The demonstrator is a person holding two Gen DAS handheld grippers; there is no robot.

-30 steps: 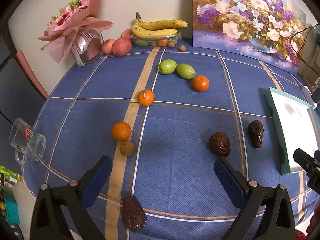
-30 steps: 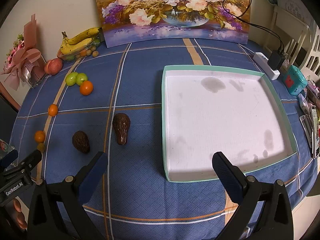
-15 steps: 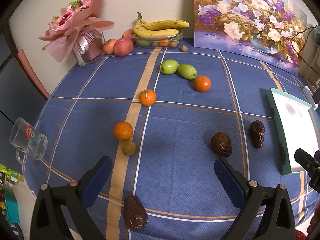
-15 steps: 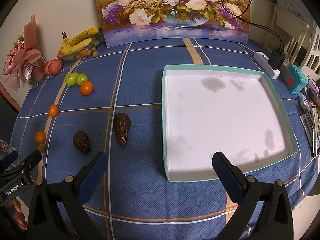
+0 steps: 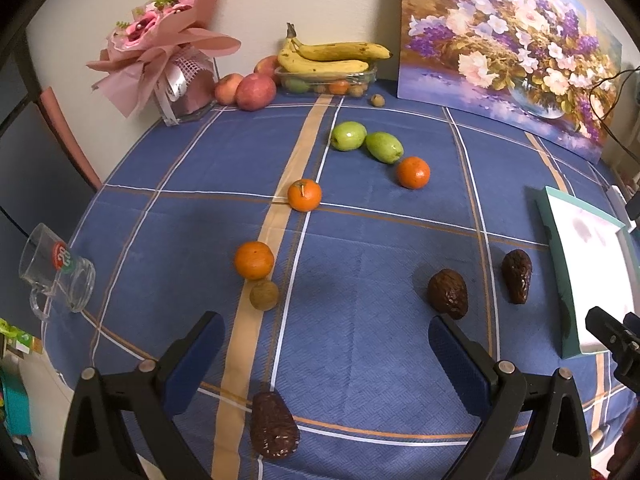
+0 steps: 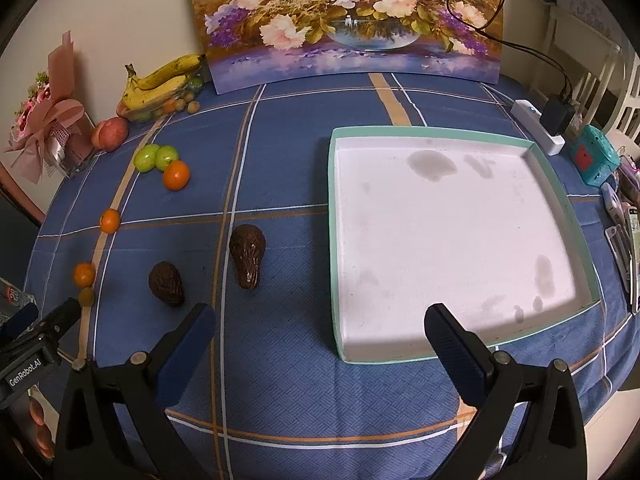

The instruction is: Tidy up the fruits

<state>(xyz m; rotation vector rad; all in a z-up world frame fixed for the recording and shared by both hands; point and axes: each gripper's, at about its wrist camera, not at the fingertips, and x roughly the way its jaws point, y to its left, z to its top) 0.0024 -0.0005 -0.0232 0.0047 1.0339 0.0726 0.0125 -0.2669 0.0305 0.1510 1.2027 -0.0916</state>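
Avocado: lay on worktop, long axis front-to-back, narrow end nearest right gripper.
Tray: empty.
Fingers: both pairs apart, holding nothing.

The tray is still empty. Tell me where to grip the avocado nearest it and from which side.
Grip the avocado across its broad rounded end with the right gripper, coming from above. It lies flat, narrow end toward the camera, clear of the tray.

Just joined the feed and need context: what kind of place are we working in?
Most likely a home dining or living room, not a lab. A table under a blue plaid tablecloth stands against a wall, with a floral painting propped on it, a wrapped pink bouquet, and a power strip with a charger.
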